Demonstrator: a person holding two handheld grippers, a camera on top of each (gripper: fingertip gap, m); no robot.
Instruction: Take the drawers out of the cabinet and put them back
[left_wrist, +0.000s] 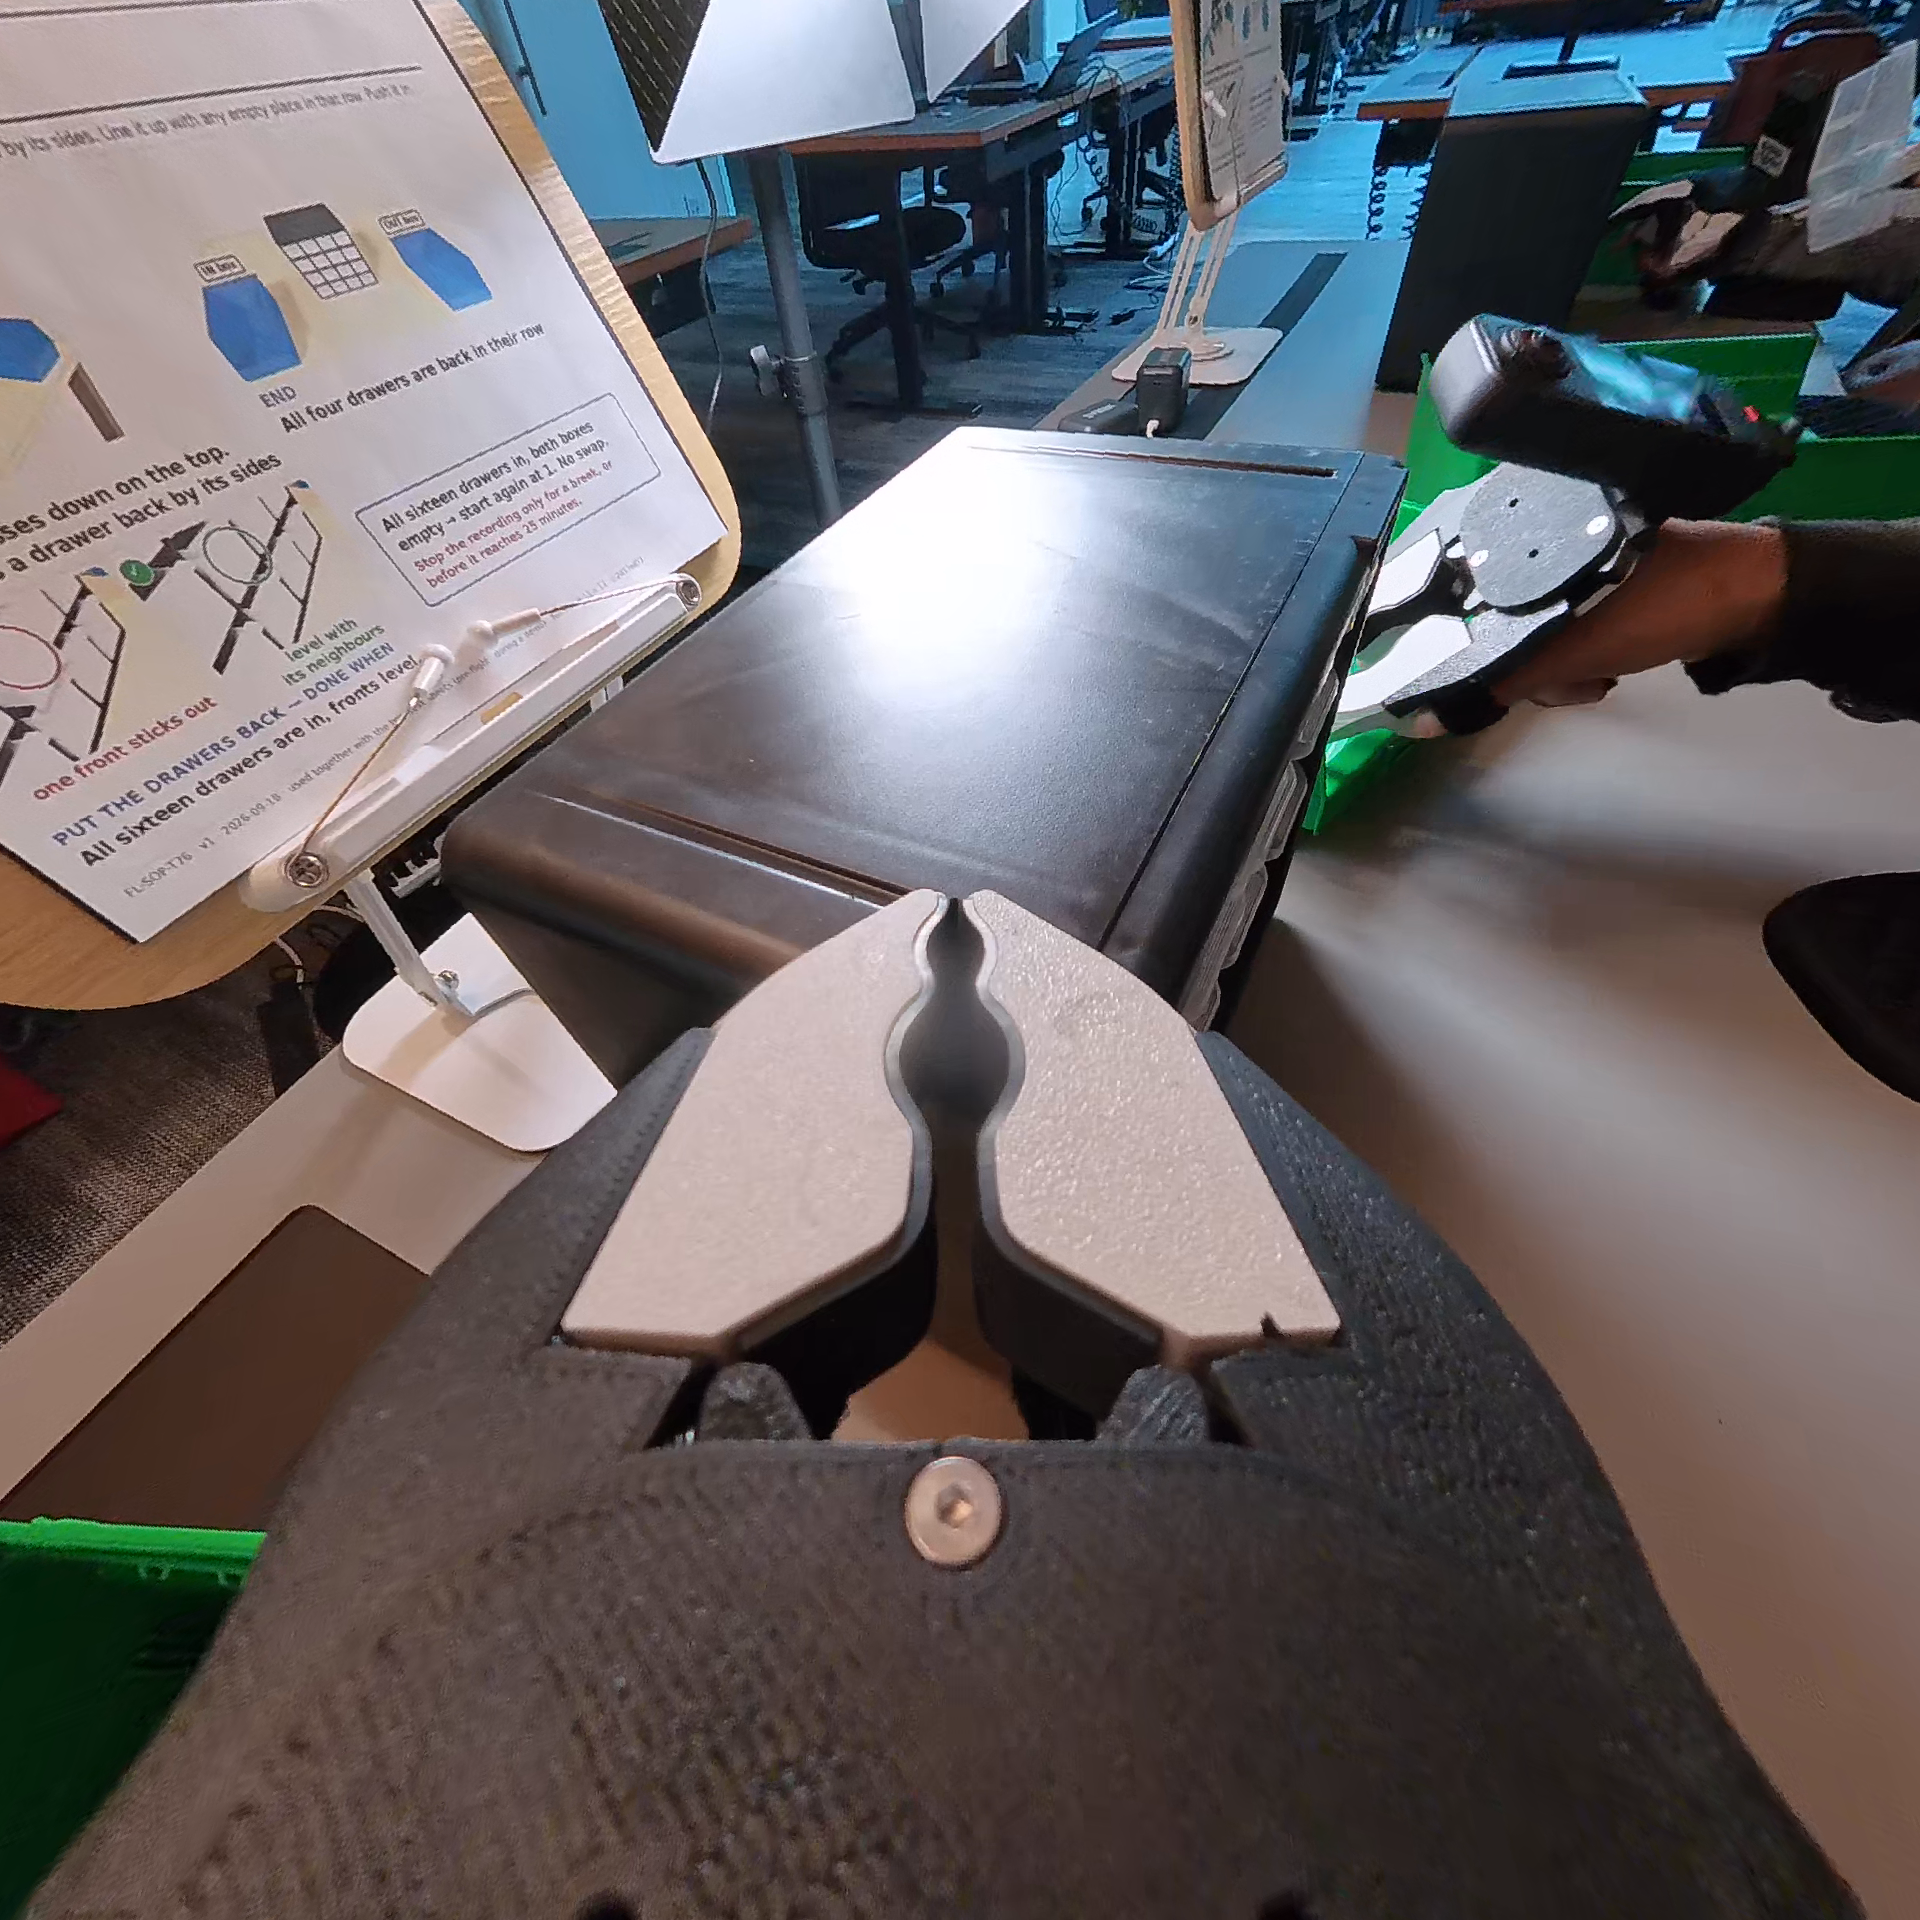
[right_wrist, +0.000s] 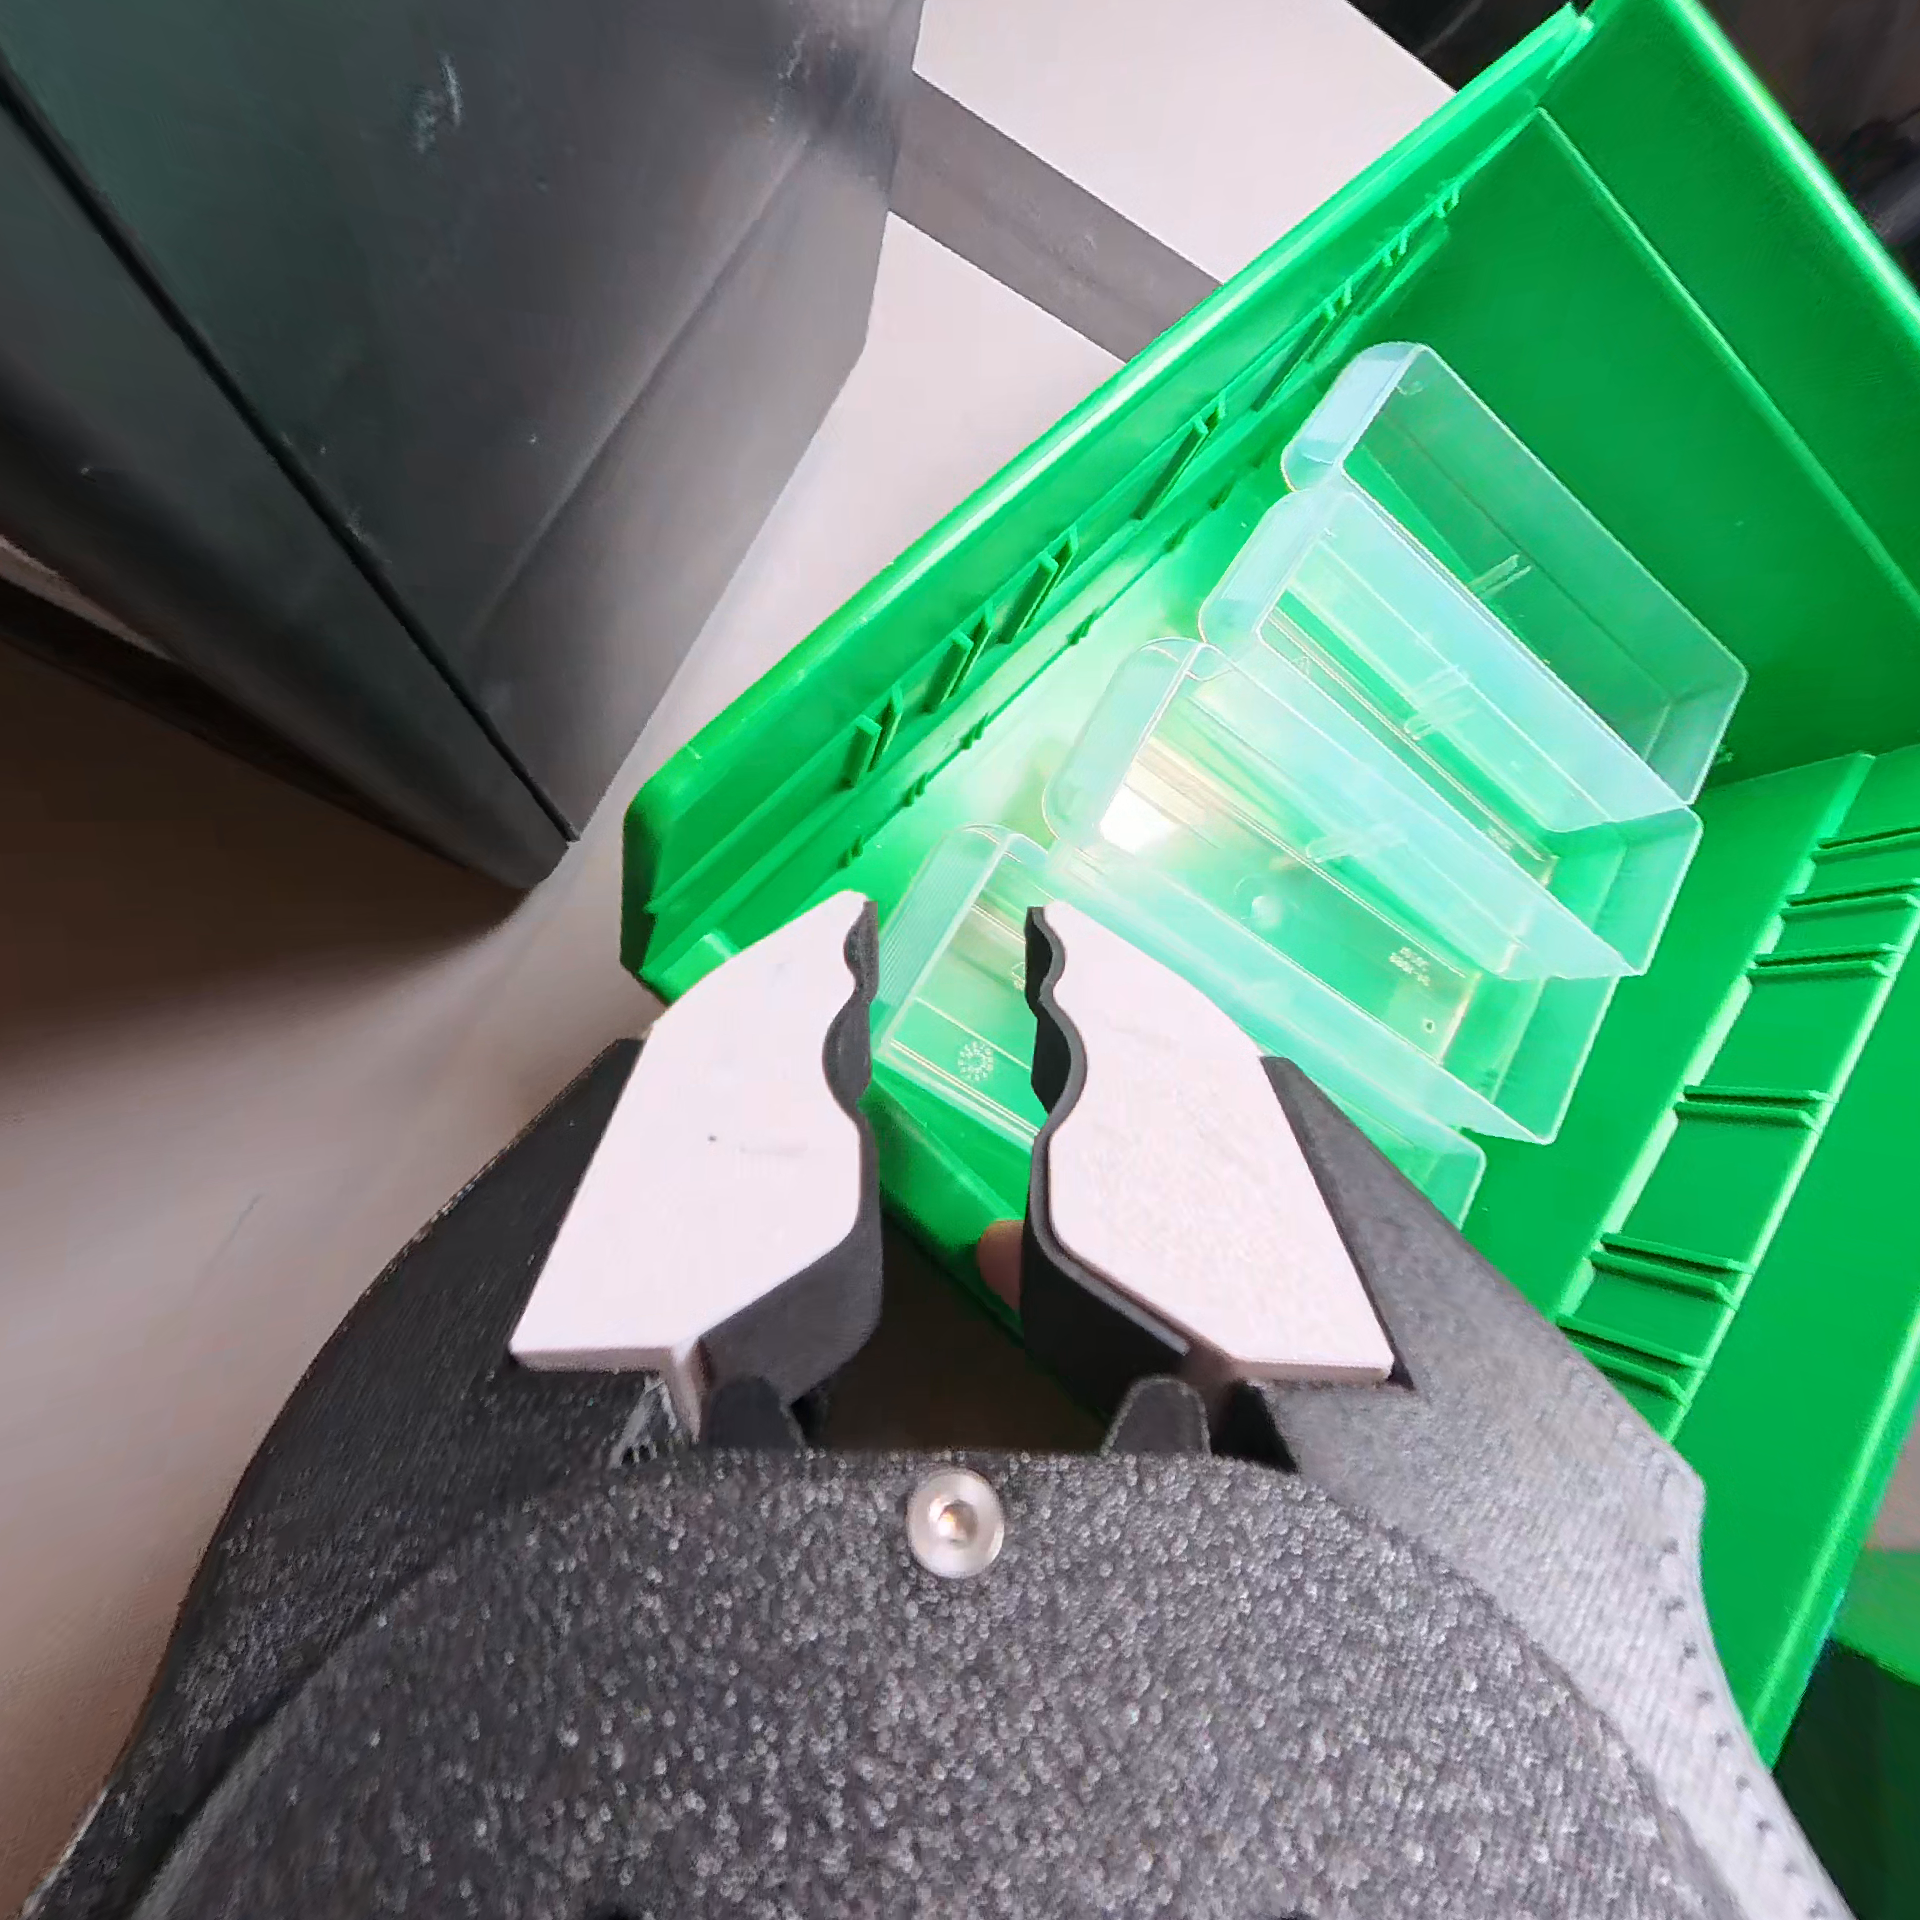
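Hovering narrowly parted at the green bin's (right_wrist: 1039, 582) six o'clock rim, the right gripper (right_wrist: 951, 935) lined up a clear drawer (right_wrist: 966, 997) — left gripper (left_wrist: 954, 914) closed, empty, bracing the cabinet (left_wrist: 935, 665).

Right gripper (right_wrist: 951, 920) parted — over clear drawers (right_wrist: 1351, 769) in green bin (right_wrist: 1039, 582).
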